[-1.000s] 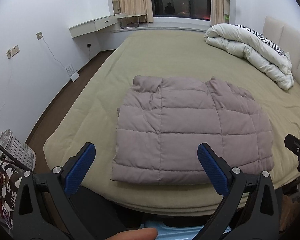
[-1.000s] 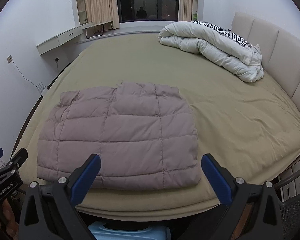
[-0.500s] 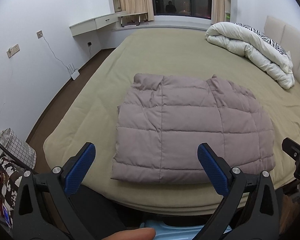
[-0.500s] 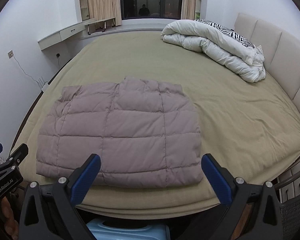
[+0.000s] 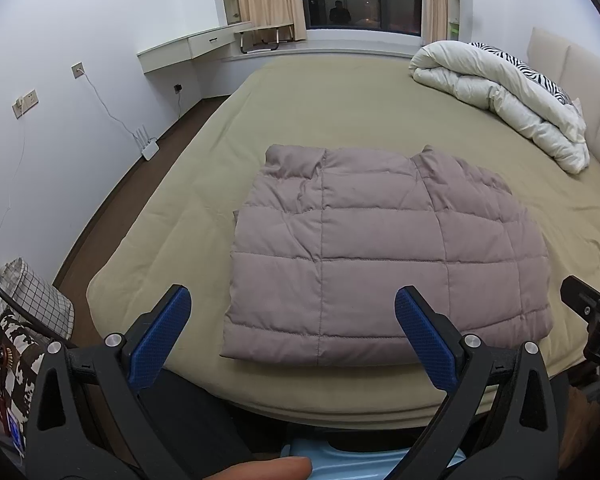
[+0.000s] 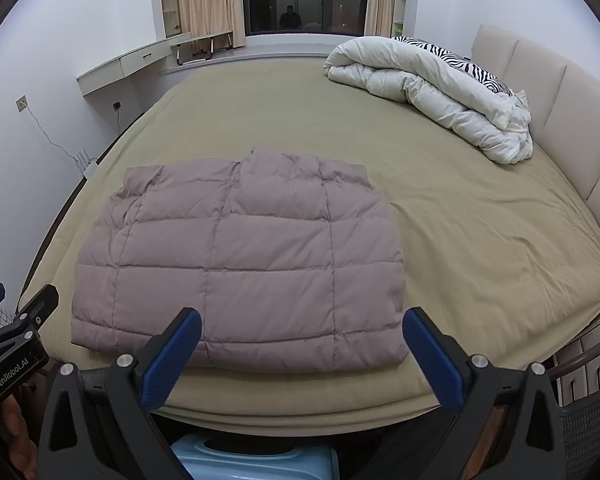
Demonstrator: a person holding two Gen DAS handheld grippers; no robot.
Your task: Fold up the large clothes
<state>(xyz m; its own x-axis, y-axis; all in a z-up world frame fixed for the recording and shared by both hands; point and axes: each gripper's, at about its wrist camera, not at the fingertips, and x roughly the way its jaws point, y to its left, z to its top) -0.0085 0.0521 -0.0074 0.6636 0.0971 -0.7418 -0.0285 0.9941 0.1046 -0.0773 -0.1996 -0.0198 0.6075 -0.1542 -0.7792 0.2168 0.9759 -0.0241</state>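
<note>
Puffer jacket (image 5: 380,256) lies folded into a flat rectangle near the bed (image 5: 340,104) front edge. Left gripper (image 5: 288,336) and right gripper (image 6: 300,350) are held above that edge, jaws apart, nothing gripped. Any further fold is best started at the near hem corners, lifted evenly.

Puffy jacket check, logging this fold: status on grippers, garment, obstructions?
Left gripper and right gripper open, holding nothing. Mauve quilted puffer jacket folded flat near olive bed sheet's front edge. White rolled duvet far off; nothing obstructing.
</note>
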